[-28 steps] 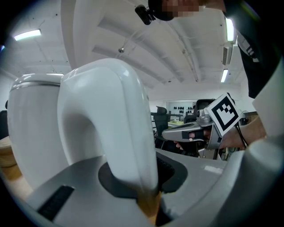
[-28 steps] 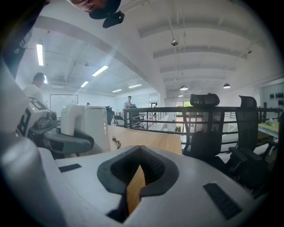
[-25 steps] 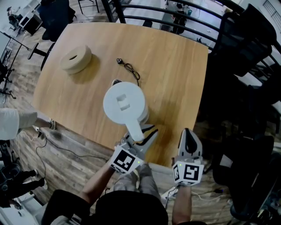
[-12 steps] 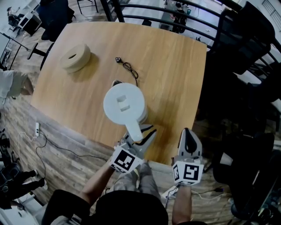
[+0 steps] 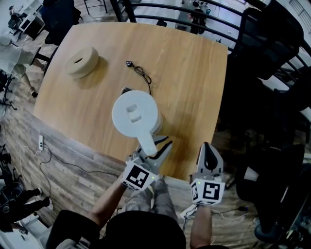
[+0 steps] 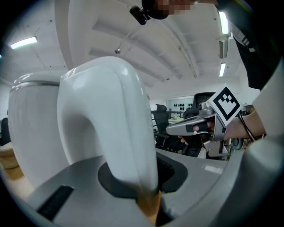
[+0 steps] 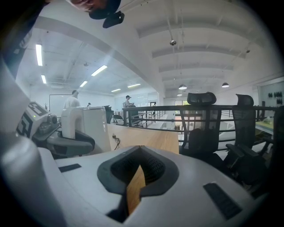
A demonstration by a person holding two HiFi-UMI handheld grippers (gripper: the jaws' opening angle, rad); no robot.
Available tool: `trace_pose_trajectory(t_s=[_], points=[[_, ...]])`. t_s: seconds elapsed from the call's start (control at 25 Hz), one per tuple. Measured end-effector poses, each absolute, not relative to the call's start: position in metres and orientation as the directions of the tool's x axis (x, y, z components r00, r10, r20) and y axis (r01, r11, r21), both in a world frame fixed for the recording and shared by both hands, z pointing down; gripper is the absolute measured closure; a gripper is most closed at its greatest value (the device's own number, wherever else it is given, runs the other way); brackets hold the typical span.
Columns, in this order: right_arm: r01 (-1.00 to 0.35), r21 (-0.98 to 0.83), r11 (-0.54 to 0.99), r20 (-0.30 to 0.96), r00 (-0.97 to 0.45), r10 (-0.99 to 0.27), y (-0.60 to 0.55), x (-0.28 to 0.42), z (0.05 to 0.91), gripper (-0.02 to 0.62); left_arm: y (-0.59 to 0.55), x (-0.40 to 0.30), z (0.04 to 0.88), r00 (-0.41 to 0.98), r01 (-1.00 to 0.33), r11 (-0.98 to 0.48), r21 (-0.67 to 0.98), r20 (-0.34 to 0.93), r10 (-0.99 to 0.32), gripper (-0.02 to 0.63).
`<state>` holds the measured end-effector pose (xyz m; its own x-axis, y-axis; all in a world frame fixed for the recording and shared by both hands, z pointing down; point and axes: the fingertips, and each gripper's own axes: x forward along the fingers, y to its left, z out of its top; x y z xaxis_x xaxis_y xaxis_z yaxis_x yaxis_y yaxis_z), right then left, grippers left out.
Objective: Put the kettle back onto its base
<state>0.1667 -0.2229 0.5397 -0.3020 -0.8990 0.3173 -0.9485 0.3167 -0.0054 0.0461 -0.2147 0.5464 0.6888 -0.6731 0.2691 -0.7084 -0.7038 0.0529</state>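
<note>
One white kettle (image 5: 133, 114) is over the near middle of the table (image 5: 194, 73). It has a round, smooth plastic body, a flat lid with a rectangular button, and a thick curved handle that points toward the person. A thin black cord (image 5: 141, 74) with a small plug lies in loose kinks on the wood just beyond it. The cord leads to a small sliver poking out at the kettle's far side, too hidden to make out. The left gripper (image 5: 156, 146), grey with dark ribbed pads, is clamped on the glossy handle, which fills the space between its jaws in the left gripper view. The right gripper (image 5: 208, 148) sits apart at the near table edge, its jaws pressed together on nothing, with only a slit of wood showing between them. The tabletop is pale, matte wood with rounded corners. A beige, thick round ring (image 5: 81, 62) with a hole in its middle lies near the far left corner. Behind the table runs a black metal railing (image 5: 160, 10).
</note>
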Motion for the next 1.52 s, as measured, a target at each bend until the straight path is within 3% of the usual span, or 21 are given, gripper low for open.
trace_pose_trajectory(t_s=[0.72, 1.08, 1.52], points=[[-0.946, -0.020, 0.323, 0.346, -0.310, -0.886, -0.215, 0.160, 0.554, 0.597, -0.211, 0.048, 0.546, 0.702, -0.698, -0.715, 0.029, 0.227, -0.675, 0.540], [-0.947, -0.012, 0.322, 0.370, -0.303, -0.878, -0.210, 0.161, 0.554, 0.597, -0.206, 0.053, 0.545, 0.730, -0.670, -0.741, 0.044, 0.224, -0.646, 0.472], [-0.944, -0.013, 0.329, 0.368, -0.310, -0.877, -0.203, 0.158, 0.557, 0.597, -0.204, 0.048, 0.546, 0.721, -0.683, -0.729, 0.054, 0.214, -0.660, 0.460]])
